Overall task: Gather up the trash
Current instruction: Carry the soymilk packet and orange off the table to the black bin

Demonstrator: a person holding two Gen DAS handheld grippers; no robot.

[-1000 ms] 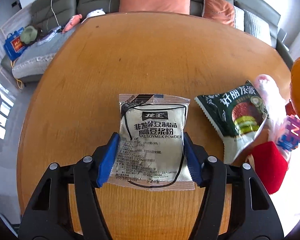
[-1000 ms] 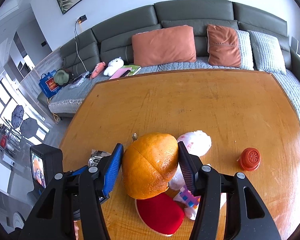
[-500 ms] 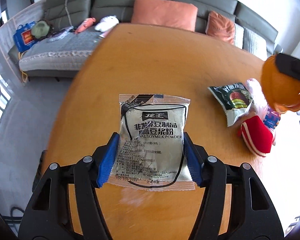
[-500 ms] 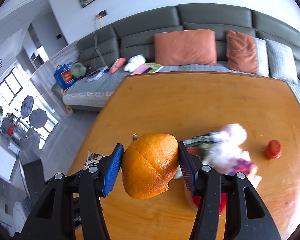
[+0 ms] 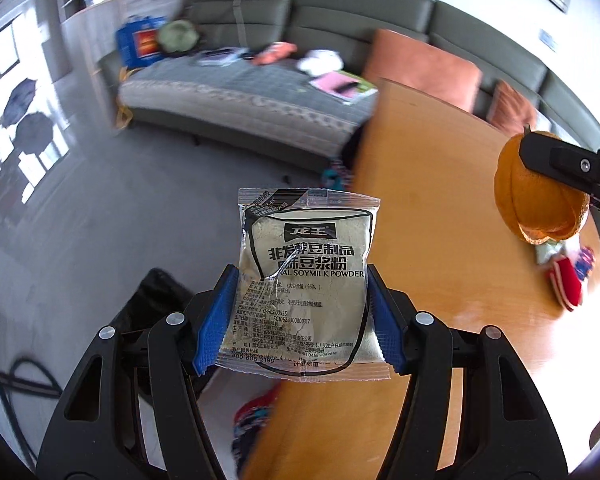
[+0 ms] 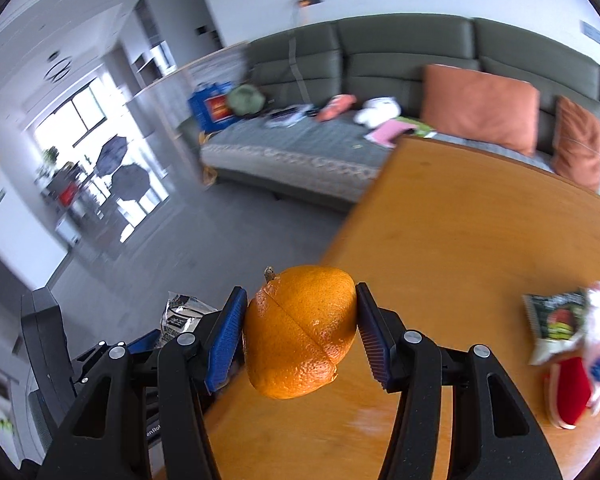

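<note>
My left gripper (image 5: 302,316) is shut on a clear soymilk powder packet (image 5: 306,280), held in the air past the left edge of the wooden table (image 5: 440,240), over the grey floor. My right gripper (image 6: 298,328) is shut on an orange peel (image 6: 300,332), above the table's left edge. In the left wrist view that orange peel (image 5: 536,200) and the right gripper's black finger show at the right. In the right wrist view the soymilk packet (image 6: 182,314) peeks out at lower left. A green snack wrapper (image 6: 552,314), a white bag (image 6: 598,308) and a red item (image 6: 568,396) lie on the table at the right.
A grey sofa (image 6: 400,64) with orange cushions (image 6: 480,106) stands behind the table. A black bin-like object (image 5: 156,300) sits on the floor below my left gripper. Colourful slippers (image 5: 252,420) lie on the floor beside the table edge. A blue bag (image 5: 140,44) rests on the sofa's far end.
Both grippers have swung left with their loads, from over the table to its left edge and the floor. The table trash has slid to the right of both views.
</note>
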